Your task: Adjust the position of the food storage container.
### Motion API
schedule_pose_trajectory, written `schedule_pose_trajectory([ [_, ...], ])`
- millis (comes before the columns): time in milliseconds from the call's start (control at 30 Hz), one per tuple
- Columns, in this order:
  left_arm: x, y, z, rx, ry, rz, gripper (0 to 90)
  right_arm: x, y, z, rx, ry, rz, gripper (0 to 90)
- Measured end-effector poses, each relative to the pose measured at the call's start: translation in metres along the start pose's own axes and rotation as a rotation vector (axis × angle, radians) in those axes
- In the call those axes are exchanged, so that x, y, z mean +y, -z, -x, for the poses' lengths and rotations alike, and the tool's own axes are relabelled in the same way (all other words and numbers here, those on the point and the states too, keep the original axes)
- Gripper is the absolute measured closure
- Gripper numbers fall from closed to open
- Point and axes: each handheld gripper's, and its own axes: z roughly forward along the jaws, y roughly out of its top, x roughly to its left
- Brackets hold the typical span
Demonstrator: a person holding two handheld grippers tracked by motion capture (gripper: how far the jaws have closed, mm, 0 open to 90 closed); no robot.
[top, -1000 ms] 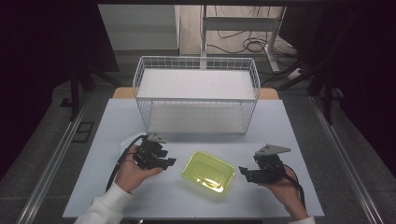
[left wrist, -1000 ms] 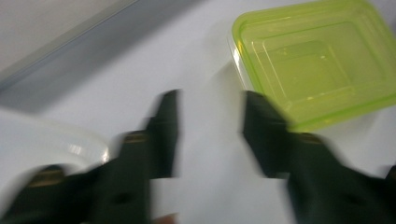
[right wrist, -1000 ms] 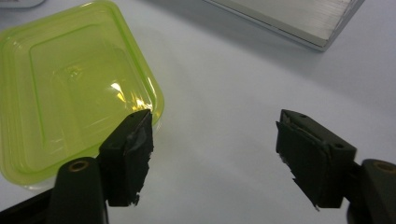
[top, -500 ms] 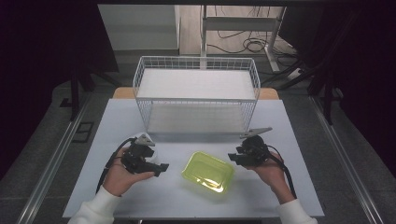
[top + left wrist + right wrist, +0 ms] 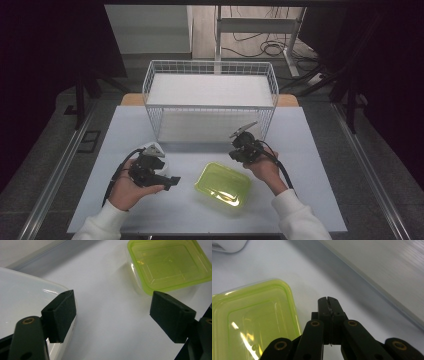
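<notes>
A lime-green clear plastic container (image 5: 223,186) lies on the white table near the front, and appears again in the left gripper view (image 5: 167,263) and the right gripper view (image 5: 249,320). My left gripper (image 5: 167,174) rests to its left, open, jaws wide apart (image 5: 112,315) over bare table and aimed at the container. A white translucent plastic piece (image 5: 25,297) lies against its left jaw. My right gripper (image 5: 237,152) hovers just behind the container's far edge, shut with nothing between its jaws (image 5: 328,301).
A white wire basket (image 5: 210,100) with a white liner stands at the back middle of the table (image 5: 310,165); its base runs across the right gripper view (image 5: 387,270). A white object's corner (image 5: 227,245) shows at that view's top left.
My right gripper has moved left and away from the front right, to just behind the green container. My left gripper drifted slightly left and nearer the front edge.
</notes>
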Motion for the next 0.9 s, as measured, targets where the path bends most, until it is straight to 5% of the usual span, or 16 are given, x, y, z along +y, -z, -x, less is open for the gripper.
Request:
schedule_pose_trajectory([
  [400, -0.001, -0.002, -0.002, -0.005, 0.005, -0.007, 20.6, 0.018, -0.034, -0.020, 0.046, 0.085, -0.086, 88.7],
  [900, -0.002, -0.005, -0.004, -0.001, 0.007, -0.017, 20.7, 0.031, -0.045, -0.061, 0.097, 0.204, -0.087, 88.7],
])
